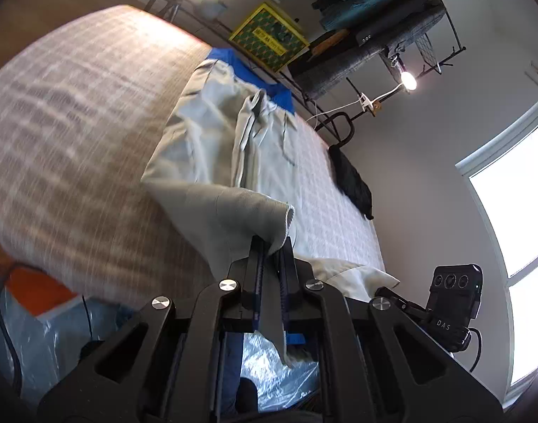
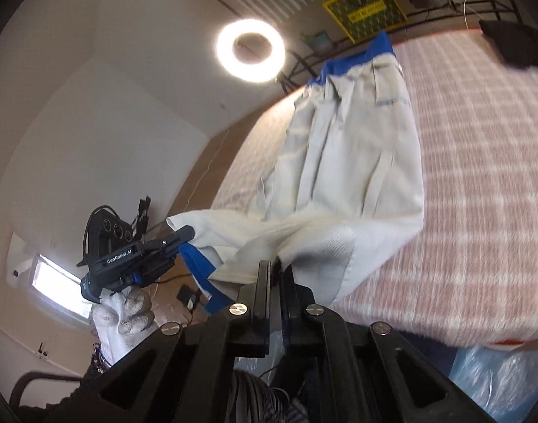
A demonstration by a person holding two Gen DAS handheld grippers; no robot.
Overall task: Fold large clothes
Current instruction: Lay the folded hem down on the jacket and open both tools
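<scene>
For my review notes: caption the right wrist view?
Right gripper and left gripper pinch grey trousers off the bed.

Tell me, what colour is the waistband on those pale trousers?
Bright blue waistband on pale grey trousers; clearest in the left wrist view.

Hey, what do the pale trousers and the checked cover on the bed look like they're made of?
Pale trousers: a thin matte woven cloth, cotton-like, that creases and hangs softly; the cuffs look ribbed knit, and the waistband is a blue fabric. Checked cover: a soft textile with a fuzzy, towel-like edge, though blur hides the weave. Both tools, left and right, pinch the cuffs.
</scene>
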